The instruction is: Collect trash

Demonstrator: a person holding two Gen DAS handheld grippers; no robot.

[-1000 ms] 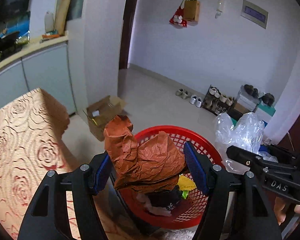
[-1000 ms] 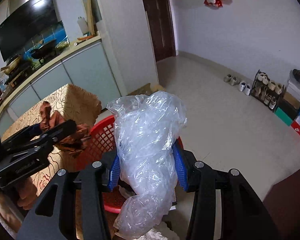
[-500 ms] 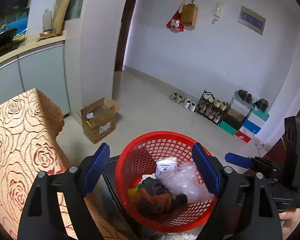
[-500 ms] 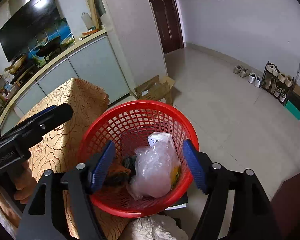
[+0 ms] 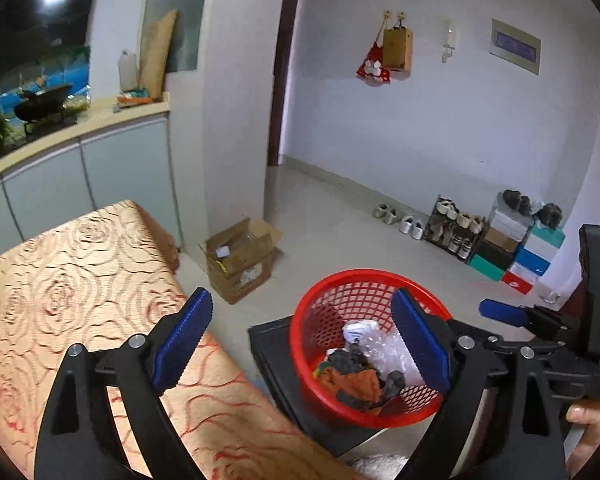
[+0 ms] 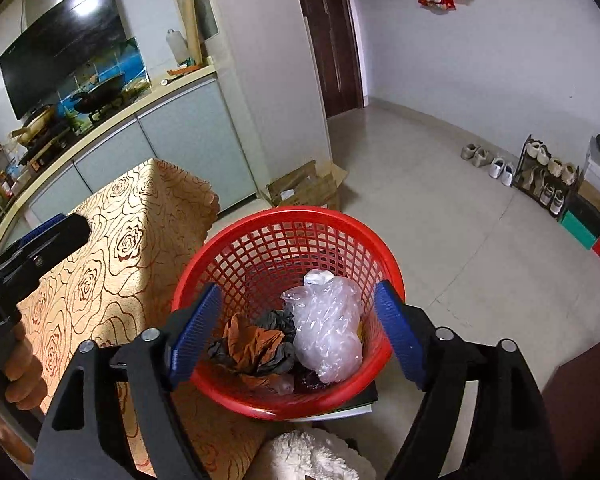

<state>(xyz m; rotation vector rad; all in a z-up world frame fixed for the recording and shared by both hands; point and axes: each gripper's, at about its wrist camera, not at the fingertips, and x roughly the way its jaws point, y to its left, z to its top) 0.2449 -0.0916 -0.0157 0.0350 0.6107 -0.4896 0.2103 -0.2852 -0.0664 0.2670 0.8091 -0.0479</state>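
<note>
Left wrist view: the left gripper (image 5: 302, 344) had just been opening; its jaws stood wide apart with nothing between them, above the edge of the rose-patterned tabletop (image 5: 80, 280). The red basket (image 5: 312, 316) sat on a dark stand beside the tabletop, holding the orange paper (image 5: 356, 384). Right wrist view: the right gripper (image 6: 298, 332) had likewise just been opening, jaws apart and empty, over the basket, where the clear plastic bag (image 6: 326, 328) lay beside the orange paper.
</note>
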